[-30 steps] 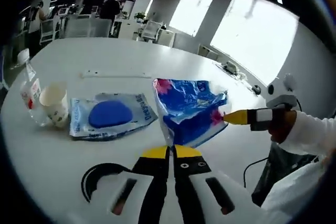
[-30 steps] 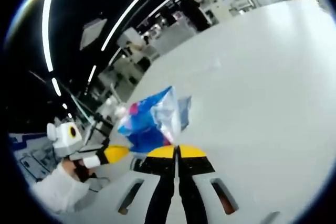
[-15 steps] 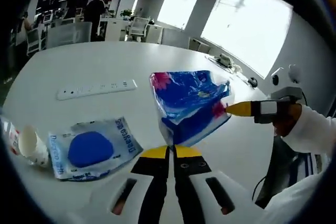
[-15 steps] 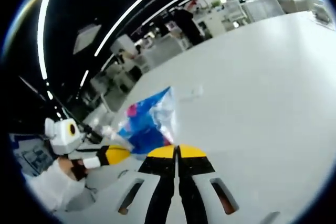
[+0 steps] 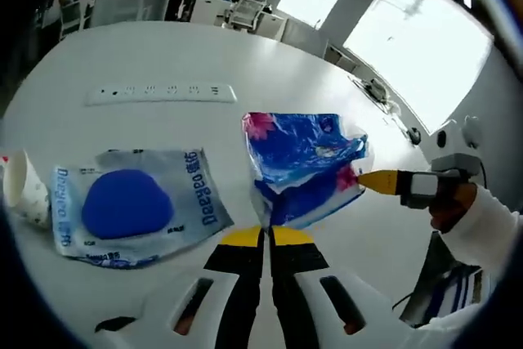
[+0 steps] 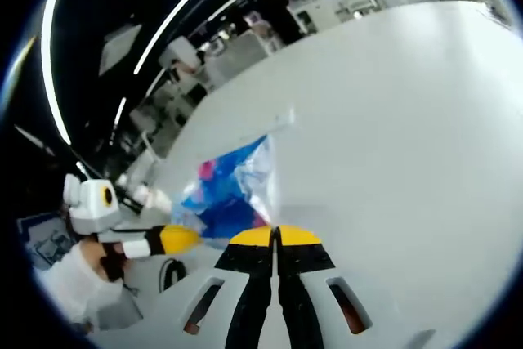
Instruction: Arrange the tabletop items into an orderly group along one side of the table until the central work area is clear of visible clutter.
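Both grippers, left gripper (image 5: 267,237) and right gripper (image 6: 278,237), pinch the blue plastic bag (image 5: 304,165) above the white table (image 5: 163,55), at twelve o'clock of each; the thin film could tear if they pull apart.

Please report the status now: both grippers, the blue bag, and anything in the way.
Both grippers shut on blue bag, left gripper at one edge, right gripper at the other. Bag held above table. Blue-pad packet lies alongside; paper cup, power strip beyond.
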Demonstrator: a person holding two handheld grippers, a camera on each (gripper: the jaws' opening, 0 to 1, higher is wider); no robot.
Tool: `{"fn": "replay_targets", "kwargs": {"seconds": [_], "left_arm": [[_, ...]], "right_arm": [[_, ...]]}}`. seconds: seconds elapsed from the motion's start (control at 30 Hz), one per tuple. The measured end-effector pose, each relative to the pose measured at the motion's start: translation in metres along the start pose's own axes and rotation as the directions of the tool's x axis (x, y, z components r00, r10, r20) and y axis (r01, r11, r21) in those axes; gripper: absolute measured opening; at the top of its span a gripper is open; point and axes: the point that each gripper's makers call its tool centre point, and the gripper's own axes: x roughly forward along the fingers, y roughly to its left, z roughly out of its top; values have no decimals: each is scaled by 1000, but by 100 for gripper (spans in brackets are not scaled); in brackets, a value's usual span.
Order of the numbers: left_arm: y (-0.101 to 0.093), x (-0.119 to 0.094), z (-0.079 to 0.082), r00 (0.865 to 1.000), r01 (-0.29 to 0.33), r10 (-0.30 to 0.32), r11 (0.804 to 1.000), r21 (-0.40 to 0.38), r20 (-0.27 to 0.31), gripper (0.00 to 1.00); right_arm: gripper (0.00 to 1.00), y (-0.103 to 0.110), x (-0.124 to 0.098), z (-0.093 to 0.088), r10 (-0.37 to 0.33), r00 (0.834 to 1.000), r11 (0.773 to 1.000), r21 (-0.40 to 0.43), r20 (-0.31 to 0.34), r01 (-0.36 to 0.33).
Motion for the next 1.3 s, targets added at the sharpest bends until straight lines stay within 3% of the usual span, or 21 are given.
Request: {"fn": "replay_targets", "kwargs": {"seconds": [0.2,0.33,0.53,0.73,0.83,1.0,1.1,1.3], "left_arm": [[5,19,2,999,-32,31,999,-35,-23,0],[9,29,-5,998,-53,50,997,-63,-50,0],[14,34,-8,996,-75,72,995,-69,-49,0],[15,38,-14,995,-84,78,991,-101,-70,0],[13,37,-18,993,-88,82,994,-68,-88,0],[14,37,-19,994,-87,80,990,-108,-74,0],[14,39,-20,995,-84,79,993,-84,-63,0],[13,37,-20,995,-94,90,990,-105,-40,0]], "right_arm": [[0,-18,19,-3,-14,999,999,29,-37,15],[0,-35,33,-10,-20,997,998,50,-73,23],[0,-46,41,-13,-12,996,997,71,-91,19],[0,-46,45,-15,1,994,996,88,-108,8],[0,-48,46,-20,5,992,994,108,-125,9],[0,-50,45,-26,0,990,993,118,-138,16],[0,-52,44,-28,-4,991,991,129,-134,22],[0,-53,45,-27,-6,992,990,138,-128,24]]}}
